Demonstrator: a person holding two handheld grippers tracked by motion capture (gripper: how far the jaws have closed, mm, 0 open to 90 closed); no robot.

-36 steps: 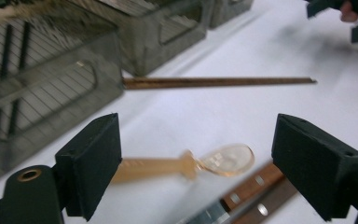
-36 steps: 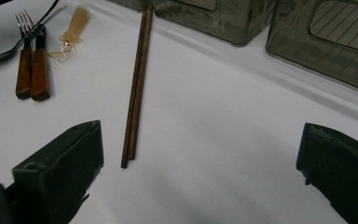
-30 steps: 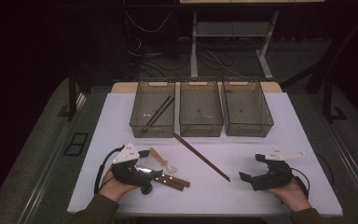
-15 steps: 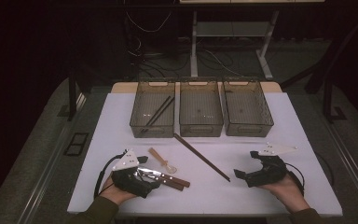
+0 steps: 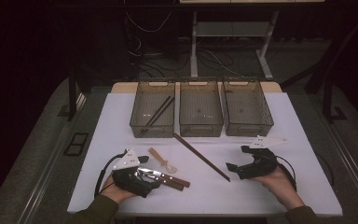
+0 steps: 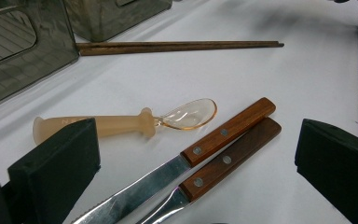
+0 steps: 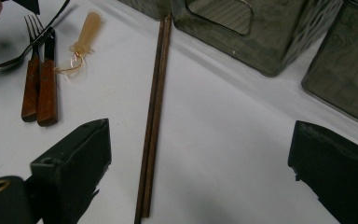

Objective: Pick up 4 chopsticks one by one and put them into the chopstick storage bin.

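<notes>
**Cutlery sorting: 1 pair binned, 4 pieces on the table**

Judging by the layout, the work is sorting cutlery into the 3 smoky plastic bins at the far side of the white table (image 5: 298,140). The left bin (image 5: 135,112) already holds 1 pair of dark chopsticks (image 5: 157,114); the middle bin (image 5: 200,128) and right bin (image 5: 265,116) look empty. That leaves most of the job ahead.

Still on the table: a second pair of chopsticks (image 7: 154,112) lying diagonally just in front of the middle bin, a small clear spoon with a peach handle (image 6: 121,123), and a knife (image 6: 205,144) and fork (image 6: 214,168) with riveted wooden handles, side by side and touching.

The left gripper (image 6: 196,158) rests over the knife and fork with its jaws spread wide, pads clear of both. The right gripper (image 7: 200,172) points at the near end of the loose chopsticks; its jaws have just been closing slightly but stand wide apart, the sticks between them and untouched.

Obstacles are few. The spoon sits just beside the wooden handles, so a grab there could nudge it, and the touching knife and fork may come up together
</notes>
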